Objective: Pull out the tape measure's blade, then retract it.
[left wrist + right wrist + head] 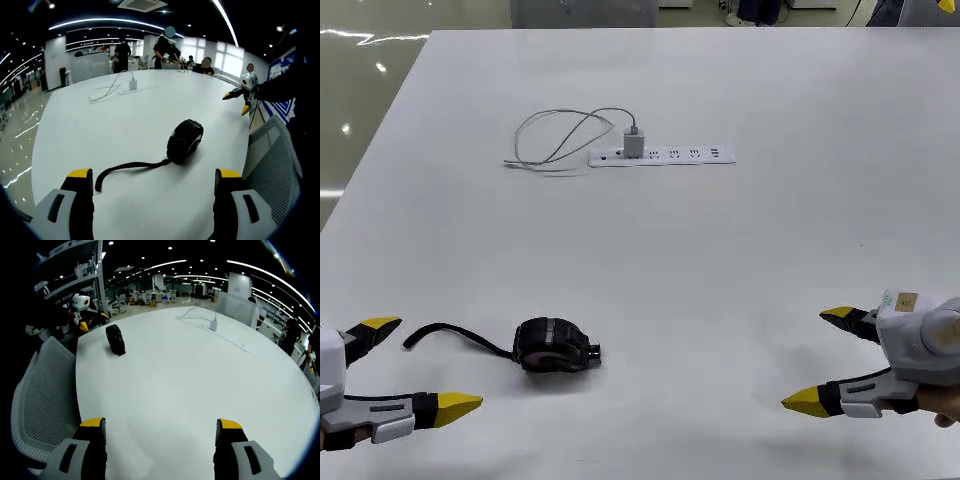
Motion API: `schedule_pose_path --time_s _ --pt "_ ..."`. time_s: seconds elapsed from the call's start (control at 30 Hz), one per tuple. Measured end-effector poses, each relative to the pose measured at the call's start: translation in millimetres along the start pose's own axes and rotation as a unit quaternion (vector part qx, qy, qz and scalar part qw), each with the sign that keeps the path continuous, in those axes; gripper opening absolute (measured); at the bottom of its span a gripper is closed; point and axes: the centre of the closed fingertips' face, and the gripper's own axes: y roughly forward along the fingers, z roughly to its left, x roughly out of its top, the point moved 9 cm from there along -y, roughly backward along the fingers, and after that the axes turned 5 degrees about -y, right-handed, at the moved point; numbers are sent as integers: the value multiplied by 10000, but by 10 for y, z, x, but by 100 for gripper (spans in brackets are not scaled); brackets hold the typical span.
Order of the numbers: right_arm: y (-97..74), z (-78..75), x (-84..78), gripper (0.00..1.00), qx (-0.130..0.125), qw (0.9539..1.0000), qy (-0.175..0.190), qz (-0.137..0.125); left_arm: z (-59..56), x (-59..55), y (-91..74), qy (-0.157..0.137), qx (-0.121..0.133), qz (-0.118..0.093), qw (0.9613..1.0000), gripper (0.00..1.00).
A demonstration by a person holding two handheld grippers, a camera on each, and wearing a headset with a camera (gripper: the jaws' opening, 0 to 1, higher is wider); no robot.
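I hold my left hand-held gripper (420, 363) and right hand-held gripper (817, 358) wide open at the table (720, 260) — the tape measure (555, 345) lies on it near the left one, well apart from the right.

The tape measure (555, 345) lies on the table (740, 250) just ahead of the left gripper (427, 362), between the lines of its fingers, with its strap (450, 333) trailing back toward them. The right gripper (812, 358) faces it from well apart. Far ahead and left of the left fingers lies a power strip (665, 156) with a charger (633, 143) plugged into it and a cable (555, 140) looped beside it
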Motion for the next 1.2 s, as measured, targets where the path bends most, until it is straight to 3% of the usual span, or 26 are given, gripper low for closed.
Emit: schedule_pose_path --time_s 0.13,0.4,0.63,1.2 --pt "-43 -32 -29 99 -61 10000 -7 -26 -11 -27 -26 60 -15 39 10000 99" --pt "-118 -64 17 99 -126 9999 -8 -66 -48 -34 -23 142 -28 2 9999 99" --pt "-80 -25 53 99 -27 9999 -122 -37 -50 -37 -26 160 -65 34 9998 99" --pt "-99 -98 33 99 -47 9998 -176 -34 -39 -49 -62 147 -67 59 9999 99"
